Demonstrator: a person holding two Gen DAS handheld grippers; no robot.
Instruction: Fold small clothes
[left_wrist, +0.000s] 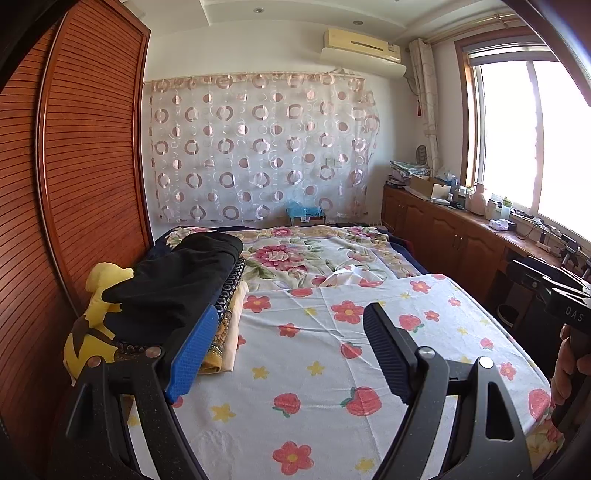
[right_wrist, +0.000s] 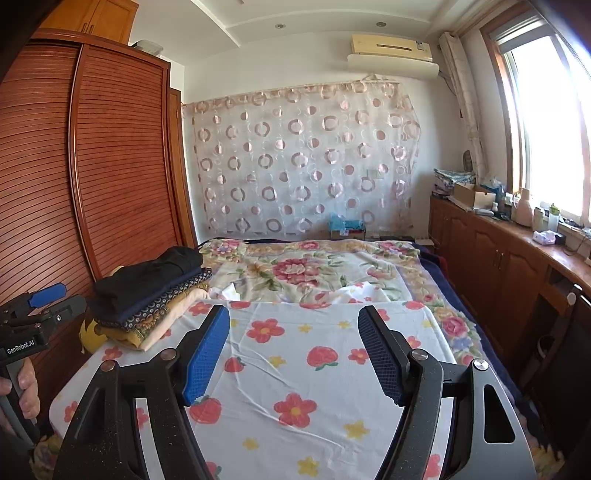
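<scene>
Folded clothes stack (right_wrist: 147, 299) left of both wide-apart, empty grippers (left_wrist: 291, 347) (right_wrist: 295, 350).

Your yellow plush toy (left_wrist: 96, 295) half buried under clothes stack (left_wrist: 177, 295); windowsill clutter (left_wrist: 495, 210) too small to identify

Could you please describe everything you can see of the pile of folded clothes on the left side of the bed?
The pile of clothes sits at the bed's left edge, near the wooden wardrobe. It looks like soft fabric, neatly folded in layers: a black garment on top, a dark blue patterned piece beneath, then a yellowish patterned one and a pale cream one at the bottom. It rests on the flowered sheet, with a yellow plush toy against its left side. Neither gripper touches it.
</scene>
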